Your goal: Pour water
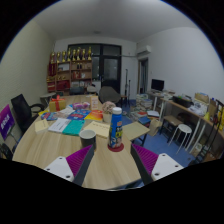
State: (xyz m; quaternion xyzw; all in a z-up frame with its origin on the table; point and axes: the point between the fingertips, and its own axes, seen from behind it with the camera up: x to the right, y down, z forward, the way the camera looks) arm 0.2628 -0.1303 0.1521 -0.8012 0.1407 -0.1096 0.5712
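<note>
The tongs [110, 160] stand apart, magenta pads [77, 158] facing inward; just ahead, a cylindrical blue-labelled bottle [116, 129] stands upright on the smooth pale wooden worktop [45, 145].

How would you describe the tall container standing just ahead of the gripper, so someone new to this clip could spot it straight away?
Start at the round wooden table that fills the foreground. Near its front edge, just beyond the open gripper and roughly in line with the gap between its fingers, stands an upright bottle. It has a red cap and a blue patterned label, and rises above the flat books and papers around it.
</note>
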